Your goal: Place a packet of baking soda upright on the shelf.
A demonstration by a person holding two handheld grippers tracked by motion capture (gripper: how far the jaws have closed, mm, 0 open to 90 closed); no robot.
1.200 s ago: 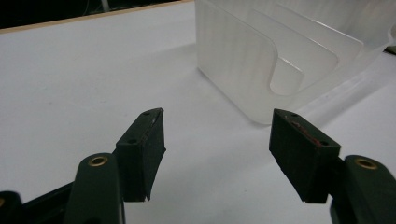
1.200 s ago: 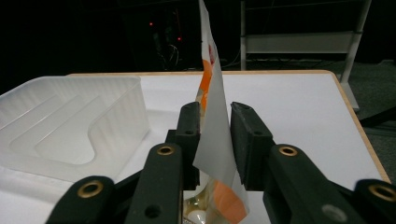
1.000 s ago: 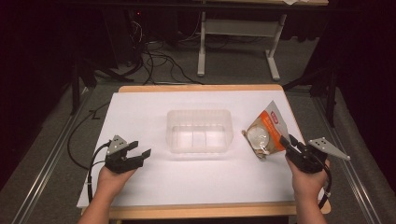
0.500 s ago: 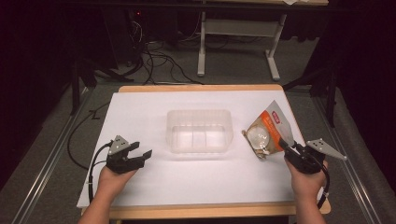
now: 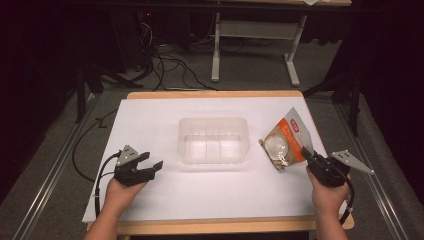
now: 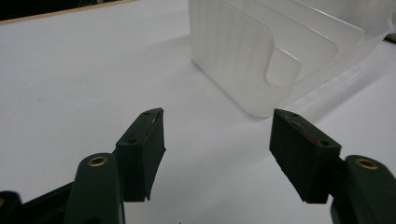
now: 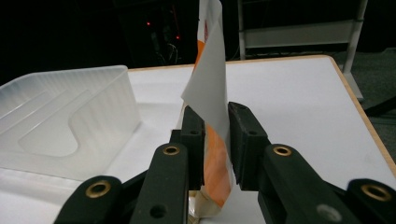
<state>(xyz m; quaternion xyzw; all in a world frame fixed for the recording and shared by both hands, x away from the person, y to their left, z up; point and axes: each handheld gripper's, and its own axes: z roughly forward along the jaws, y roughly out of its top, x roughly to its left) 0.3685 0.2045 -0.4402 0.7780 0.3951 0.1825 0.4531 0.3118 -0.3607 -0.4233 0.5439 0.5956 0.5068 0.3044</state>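
- The right gripper (image 7: 215, 140) has just been closing its jaws, with the packet (image 7: 212, 93) standing between them; the pads sit against both faces of its lower edge, so it reads as pinched.
- The grip is low and near one edge — probably so the rest of the packet stays free to swing over the tub's rim.
- From above, the packet (image 5: 286, 145) leans up off the white sheet just to the right of the clear plastic tub (image 5: 214, 140), its orange face and round window tilted toward the tub.
- The right gripper (image 5: 311, 156) sits at the packet's near right corner, on the side away from the tub, so a short carry would bring the load over it.
- The left gripper (image 6: 217, 140) has its jaws spread wide with nothing between them, pointing at the tub's near corner (image 6: 261, 60).
- Seen from above, the left gripper (image 5: 150, 164) rests on the sheet to the left of the tub, apart from it — likely waiting, or placed to steady the tub.
- The tub looks empty and sits mid-table (image 5: 150, 120).
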